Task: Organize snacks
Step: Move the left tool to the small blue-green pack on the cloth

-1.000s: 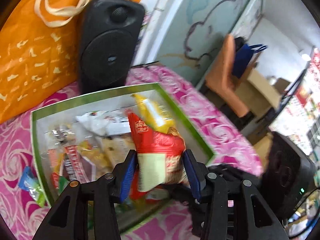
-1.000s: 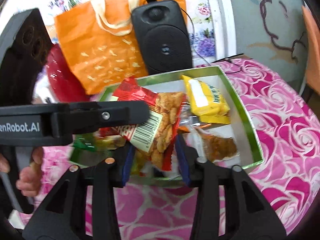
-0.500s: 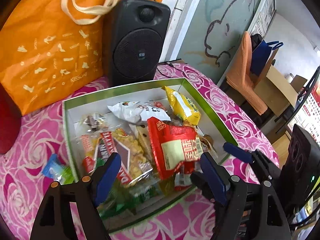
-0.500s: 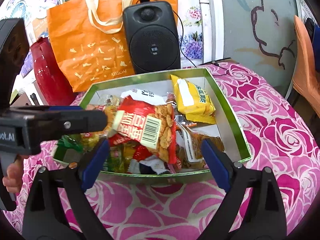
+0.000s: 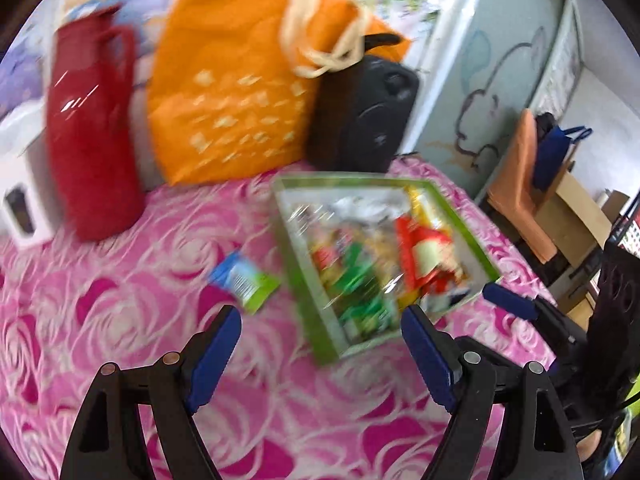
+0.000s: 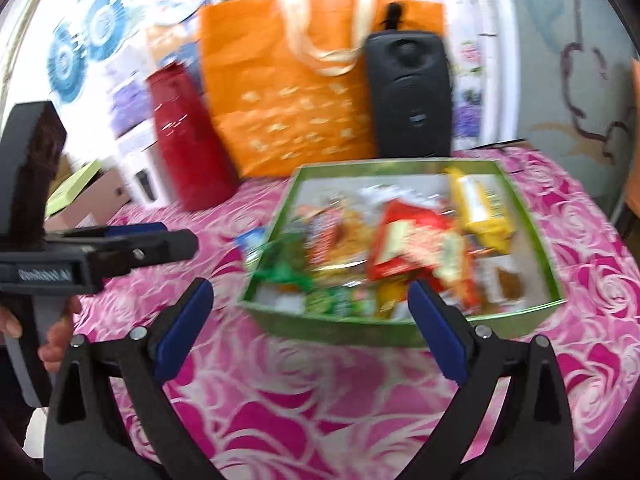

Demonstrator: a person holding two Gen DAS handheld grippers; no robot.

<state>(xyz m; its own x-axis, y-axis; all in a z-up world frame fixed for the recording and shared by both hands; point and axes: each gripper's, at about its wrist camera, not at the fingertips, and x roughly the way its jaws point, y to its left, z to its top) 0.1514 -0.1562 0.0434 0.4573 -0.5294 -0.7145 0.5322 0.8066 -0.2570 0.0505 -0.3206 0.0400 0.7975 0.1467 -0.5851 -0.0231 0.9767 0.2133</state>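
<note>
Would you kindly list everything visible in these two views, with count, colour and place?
Shallow cardboard tray: one, green-rimmed, on the tablecloth, full of snack packets.
Loose snack packet: one, blue and green, on the cloth left of the tray.
Paper shopping bag: one, orange, behind the tray.
Plastic speaker: one, black, beside the bag.
Thermos jug: one, red, left of the bag.
Rose-patterned tablecloth: one, pink.
Left gripper: jaws open, empty.
Right gripper: jaws open, empty.

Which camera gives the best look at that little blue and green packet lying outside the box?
The left wrist view: the packet lies whole on the pink tablecloth, left of the green box. In the right wrist view only its blue end peeks out beside the box.
</note>
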